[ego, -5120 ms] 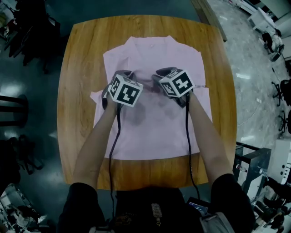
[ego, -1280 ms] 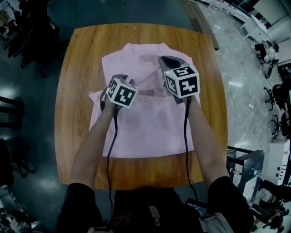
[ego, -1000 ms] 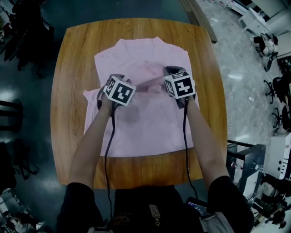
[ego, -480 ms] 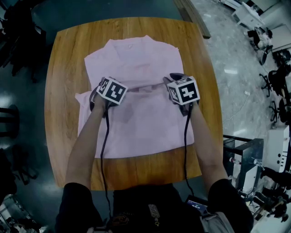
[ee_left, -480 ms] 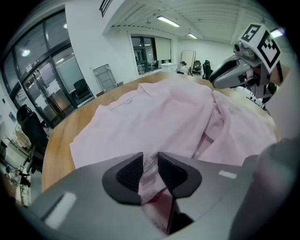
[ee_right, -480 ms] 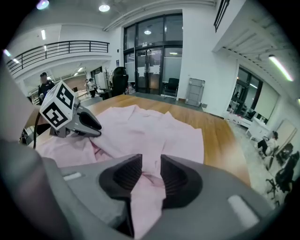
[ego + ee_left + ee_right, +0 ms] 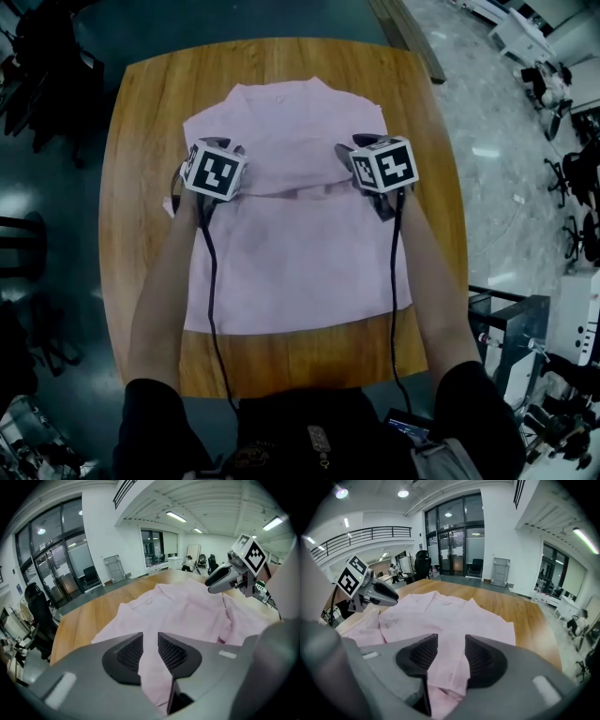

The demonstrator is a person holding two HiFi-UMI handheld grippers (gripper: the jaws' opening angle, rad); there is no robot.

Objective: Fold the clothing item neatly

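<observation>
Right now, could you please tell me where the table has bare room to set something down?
Bare wood of the table runs widest left of the shirt, narrower right of it, with bands on its far and near sides. The middle is crowded: the shirt covers it.

Open-plan office or laboratory hall. Strip lights (image 7: pixel 176 516) are running along a high white ceiling. Tall glass doors (image 7: pixel 457 550) are lining the far wall, and a railed balcony (image 7: pixel 361 534) is overlooking the room. Swivel chairs (image 7: pixel 574 183) are standing on a polished floor (image 7: pixel 506 122) to the right of a wooden table (image 7: pixel 141 187). A person (image 7: pixel 190 564) is sitting far off.
</observation>
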